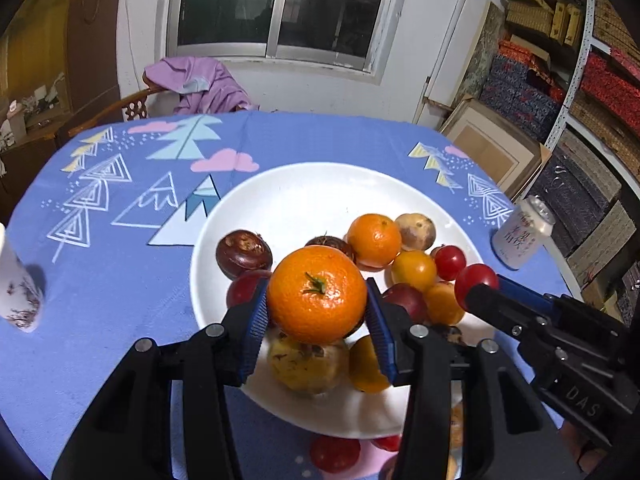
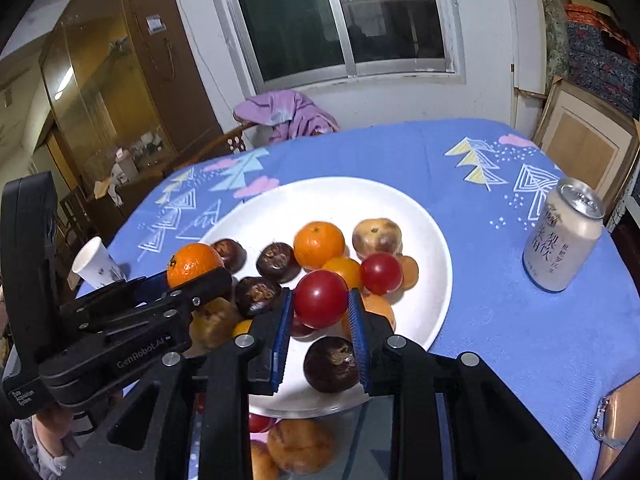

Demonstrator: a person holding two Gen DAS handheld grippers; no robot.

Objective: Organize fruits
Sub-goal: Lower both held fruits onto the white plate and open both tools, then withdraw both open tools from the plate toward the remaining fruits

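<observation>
Left wrist view: round table under a blue cloth (image 1: 132, 292) printed with trees, mountains and pink clouds; a window (image 1: 280, 8) in the white wall beyond the fingers, a purple garment (image 1: 200, 88) on a chair below it, stacked boxes (image 1: 560, 80) on shelving to the right.

Left of the fingers, one paper cup (image 1: 20, 288). Left gripper (image 1: 316, 304) clenched on one large orange (image 1: 317, 294), blue pads pressing both its sides, above the white plate (image 1: 288, 200). Right of it, right gripper (image 2: 318, 304) clamped on one red tomato (image 2: 320, 298), also over the plate. Far right, one pale drink can (image 2: 562, 236), upright, with printing I can't read.

On the plate beyond the fingers: one more orange (image 2: 319, 245), four dark brown round fruits, one pale blotched fruit (image 2: 377, 237), one further red tomato (image 2: 381, 273). The yellow-orange ones are partly hidden; count uncertain.

Writing: "GenRobot.AI" on the left gripper body, "DAS" on the right.
</observation>
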